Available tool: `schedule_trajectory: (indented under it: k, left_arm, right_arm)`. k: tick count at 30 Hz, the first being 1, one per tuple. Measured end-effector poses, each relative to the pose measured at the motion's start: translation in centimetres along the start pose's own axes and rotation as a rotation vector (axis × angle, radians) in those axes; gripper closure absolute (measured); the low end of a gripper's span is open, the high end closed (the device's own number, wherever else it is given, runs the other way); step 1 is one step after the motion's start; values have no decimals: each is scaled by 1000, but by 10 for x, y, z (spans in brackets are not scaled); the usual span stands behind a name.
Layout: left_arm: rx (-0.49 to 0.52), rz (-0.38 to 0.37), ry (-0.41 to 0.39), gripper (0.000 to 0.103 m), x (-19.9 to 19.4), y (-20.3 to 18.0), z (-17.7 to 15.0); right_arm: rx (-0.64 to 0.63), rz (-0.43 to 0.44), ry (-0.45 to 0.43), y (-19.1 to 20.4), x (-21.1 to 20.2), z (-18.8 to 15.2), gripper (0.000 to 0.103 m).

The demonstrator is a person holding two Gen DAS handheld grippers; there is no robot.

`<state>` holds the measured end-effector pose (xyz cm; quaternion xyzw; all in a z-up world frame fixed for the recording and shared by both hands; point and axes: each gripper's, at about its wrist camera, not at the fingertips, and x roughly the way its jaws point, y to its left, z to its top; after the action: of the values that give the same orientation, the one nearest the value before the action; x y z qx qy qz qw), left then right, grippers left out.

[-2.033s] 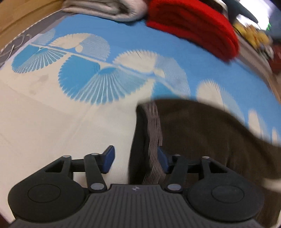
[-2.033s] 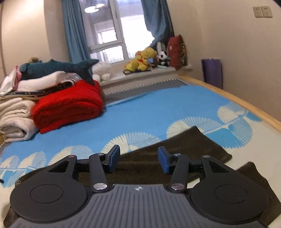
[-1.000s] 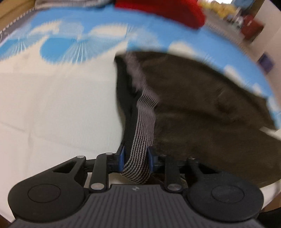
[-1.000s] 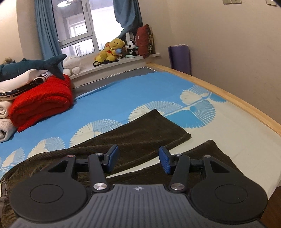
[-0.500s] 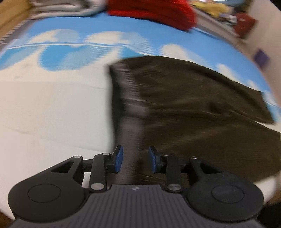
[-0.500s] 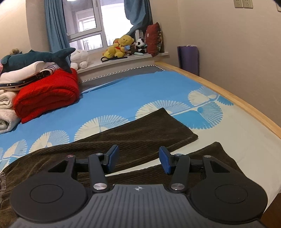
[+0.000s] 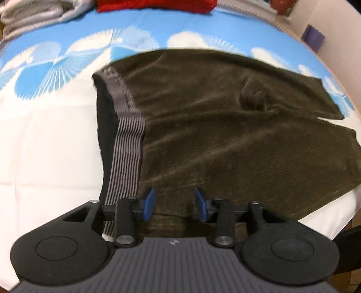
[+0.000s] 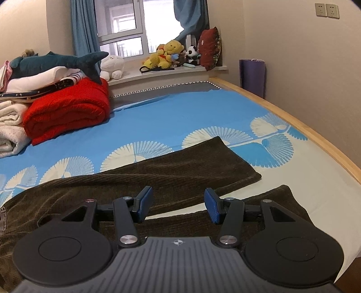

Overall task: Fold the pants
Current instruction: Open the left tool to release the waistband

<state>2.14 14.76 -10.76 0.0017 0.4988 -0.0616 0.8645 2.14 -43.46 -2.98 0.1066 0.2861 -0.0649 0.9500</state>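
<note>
Pants (image 7: 225, 126): one pair, dark olive-brown corduroy, spread flat on the bed (image 7: 45, 146), two legs running away from a striped grey waistband (image 7: 126, 155). Waist end lies directly under the left gripper (image 7: 175, 204); the waistband sits just left of its left pad.

Left gripper: jaws opening, blue pads apart, fabric below and between them but not pinched; released.

Right gripper (image 8: 178, 206): one, pads apart, nothing clasped; released. It hovers over the gap between the two legs, the far leg (image 8: 180, 166) ahead, the near leg (image 8: 270, 200) to its right.

Surface: bed with sheet, blue with white fan motifs, plain white toward the near side; wooden frame (image 8: 293, 121) at right.

Room: one red blanket (image 8: 67, 112), folded; pale folded linens (image 8: 11, 128); one plush shark (image 8: 56, 63); several soft toys on the windowsill (image 8: 167, 72); blue curtains (image 8: 83, 29); beige walls; two wall sockets (image 8: 327, 10).
</note>
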Motion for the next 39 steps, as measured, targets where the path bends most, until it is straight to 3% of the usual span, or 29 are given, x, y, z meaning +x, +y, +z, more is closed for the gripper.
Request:
schedule_trajectory:
  k: [9, 14, 22, 24, 27, 32, 36, 38, 39]
  left_arm:
    - [6, 82, -99, 54, -14, -4, 14]
    - [-34, 155, -197, 47, -35, -9, 26]
    - [-74, 186, -386, 43, -77, -33, 35]
    - [-59, 217, -407, 43, -90, -45, 38]
    - [-75, 202, -444, 41, -106, -55, 41]
    - [-104, 188, -449, 36, -98, -61, 54]
    - [-129, 161, -415, 38, -73, -57, 69]
    - [-132, 161, -399, 49, -58, -58, 81]
    - [-136, 160, -396, 62, -50, -56, 86]
  right_arm:
    - [-61, 0, 32, 16, 6, -5, 38]
    - [-104, 31, 45, 27, 9, -5, 31]
    - [-127, 77, 33, 41, 10, -2, 30]
    - [-131, 88, 12, 44, 8, -1, 30]
    - [-137, 103, -18, 48, 5, -2, 31]
    - [-154, 89, -61, 53, 6, 1, 31]
    - [-123, 93, -54, 53, 12, 6, 31]
    - [-114, 107, -53, 53, 13, 9, 30]
    - [-113, 111, -62, 55, 13, 10, 30]
